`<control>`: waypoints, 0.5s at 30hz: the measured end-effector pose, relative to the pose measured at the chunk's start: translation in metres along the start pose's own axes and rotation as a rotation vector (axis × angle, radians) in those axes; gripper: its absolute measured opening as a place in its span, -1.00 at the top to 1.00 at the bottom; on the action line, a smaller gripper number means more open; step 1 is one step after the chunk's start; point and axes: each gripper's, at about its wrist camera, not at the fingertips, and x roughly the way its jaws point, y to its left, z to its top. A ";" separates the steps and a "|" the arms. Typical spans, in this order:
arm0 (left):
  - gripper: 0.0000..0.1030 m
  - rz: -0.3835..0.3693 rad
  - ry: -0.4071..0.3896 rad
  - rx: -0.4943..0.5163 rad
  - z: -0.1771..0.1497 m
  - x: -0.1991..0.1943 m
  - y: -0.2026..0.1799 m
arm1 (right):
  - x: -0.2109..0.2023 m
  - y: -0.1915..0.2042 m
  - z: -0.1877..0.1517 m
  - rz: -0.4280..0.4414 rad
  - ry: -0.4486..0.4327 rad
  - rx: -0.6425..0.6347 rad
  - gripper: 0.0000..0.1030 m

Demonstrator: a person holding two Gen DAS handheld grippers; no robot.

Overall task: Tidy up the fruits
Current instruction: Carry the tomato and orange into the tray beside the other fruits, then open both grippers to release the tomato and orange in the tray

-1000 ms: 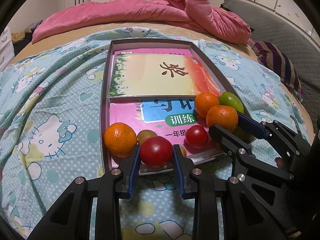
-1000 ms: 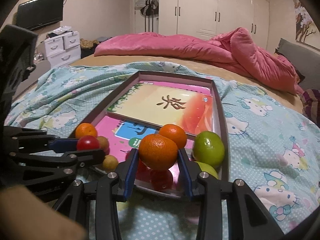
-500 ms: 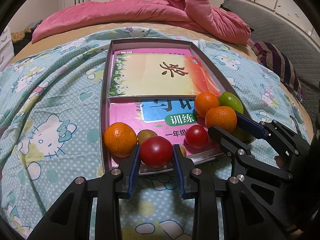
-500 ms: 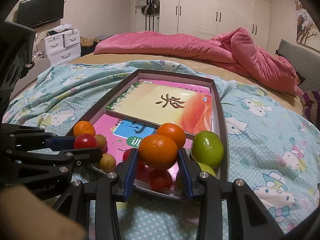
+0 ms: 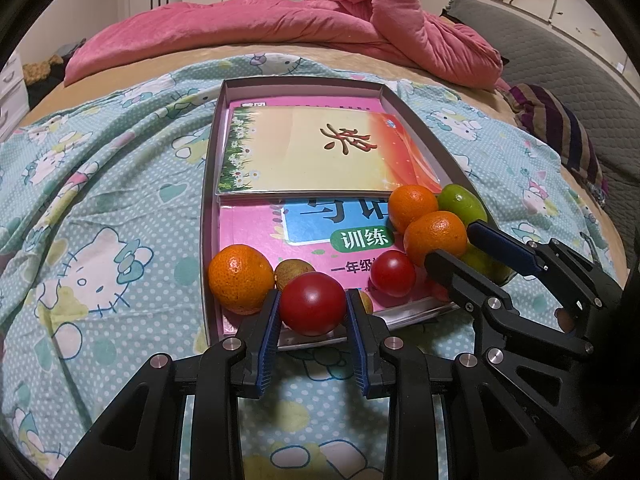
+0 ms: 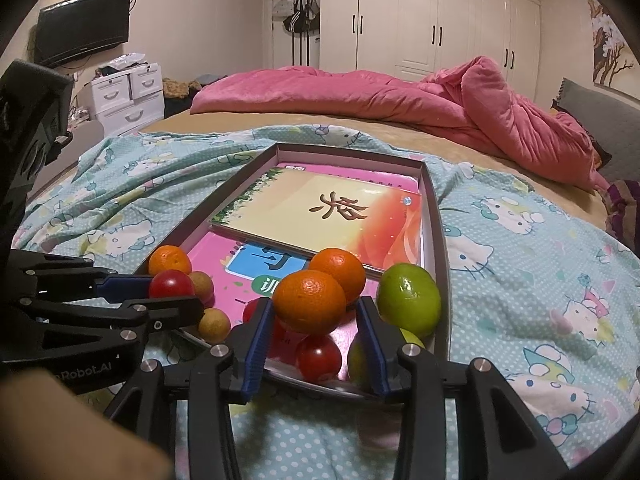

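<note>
Left gripper point(image 5: 313, 311) pinches the round red tomato point(image 5: 312, 303) at the grey cardboard tray's point(image 5: 209, 208) near edge, right gripper point(image 6: 316, 312), jaws just easing apart, loosely brackets the round orange tangerine point(image 6: 310, 301); release gently, avoid rolling.

A red tomato point(image 5: 312, 304) is sitting between blue pads point(image 5: 267, 344). Orange tangerines point(image 6: 310, 302) and a green lime point(image 6: 408, 300) are glowing on a pink workbook point(image 5: 256, 228) in a grey tray point(image 5: 208, 216). A pale blue, white-dotted cartoon-cat sheet point(image 5: 100, 208) is lying below a pink quilt point(image 5: 280, 28).
</note>
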 end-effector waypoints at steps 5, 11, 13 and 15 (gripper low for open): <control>0.38 0.000 0.000 0.000 0.000 0.000 0.000 | -0.003 -0.002 0.001 0.012 -0.008 0.014 0.02; 0.38 -0.001 0.000 -0.001 0.000 0.000 0.000 | -0.007 -0.002 0.002 0.015 -0.022 0.015 0.01; 0.38 0.000 0.000 0.000 0.000 0.000 0.000 | -0.008 -0.001 0.003 0.015 -0.030 0.017 0.01; 0.37 0.000 0.000 0.000 0.000 0.000 0.000 | -0.009 -0.002 0.003 0.016 -0.034 0.019 -0.03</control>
